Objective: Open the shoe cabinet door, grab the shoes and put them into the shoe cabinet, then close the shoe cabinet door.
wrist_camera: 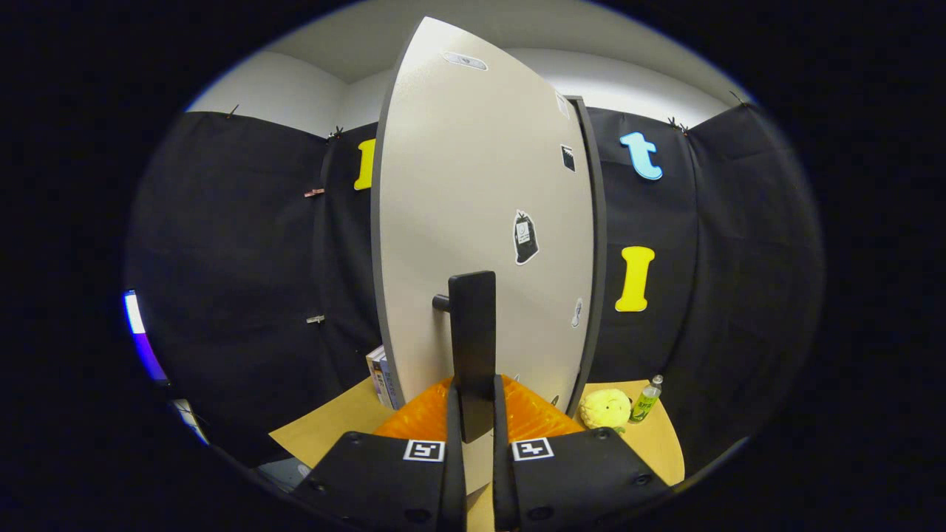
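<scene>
With both fingers pressed against its sides, the door handle (473, 347) is clamped in the gripper (473, 414). Just beyond, the shoe cabinet door (480, 222) stands upright; a yellow plush toy (604, 408) and bottle (646, 400) are seen beside it.

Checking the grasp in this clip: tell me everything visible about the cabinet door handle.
The handle is a flat, dark, matte vertical bar, standing off the pale cabinet door on a short round post at its upper left. It stands upright between the fingers of the gripper, which close tightly on its lower end from both sides. Its bottom tip hangs just above the tabletop.
</scene>
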`<state>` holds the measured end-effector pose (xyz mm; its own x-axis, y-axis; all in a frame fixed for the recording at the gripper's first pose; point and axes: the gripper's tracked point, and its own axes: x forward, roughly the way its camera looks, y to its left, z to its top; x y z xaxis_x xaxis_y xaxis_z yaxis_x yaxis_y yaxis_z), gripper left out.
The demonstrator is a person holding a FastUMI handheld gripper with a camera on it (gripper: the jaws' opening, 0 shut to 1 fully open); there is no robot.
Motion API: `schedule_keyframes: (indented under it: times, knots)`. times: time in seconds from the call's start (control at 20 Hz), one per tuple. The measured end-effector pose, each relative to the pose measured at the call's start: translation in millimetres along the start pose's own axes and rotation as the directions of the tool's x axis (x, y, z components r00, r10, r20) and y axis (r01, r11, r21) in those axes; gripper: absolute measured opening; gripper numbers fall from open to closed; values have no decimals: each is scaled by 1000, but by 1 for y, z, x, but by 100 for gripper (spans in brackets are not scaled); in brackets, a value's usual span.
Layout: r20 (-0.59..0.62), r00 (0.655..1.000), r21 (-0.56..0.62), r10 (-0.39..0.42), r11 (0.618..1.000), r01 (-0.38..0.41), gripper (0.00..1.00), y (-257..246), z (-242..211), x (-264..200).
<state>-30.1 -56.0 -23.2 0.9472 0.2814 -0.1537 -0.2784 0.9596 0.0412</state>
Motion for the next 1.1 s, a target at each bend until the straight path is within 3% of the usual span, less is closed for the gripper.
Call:
schedule_keyframes:
  times: [0.5,0.7,0.75,0.8,0.95,1.1]
  knots:
    - [80,988,-18,-135,990,137,17,-22,19,-73]
    - [83,992,-17,-92,995,94,17,-4,2,-89]
    - [57,996,-9,-69,998,70,17,6,-8,-88]
    - [29,998,2,-52,999,51,23,17,-19,-85]
    - [-51,999,36,-13,999,15,22,38,-58,-78]
    - [-151,988,55,17,998,-9,57,58,-100,-60]
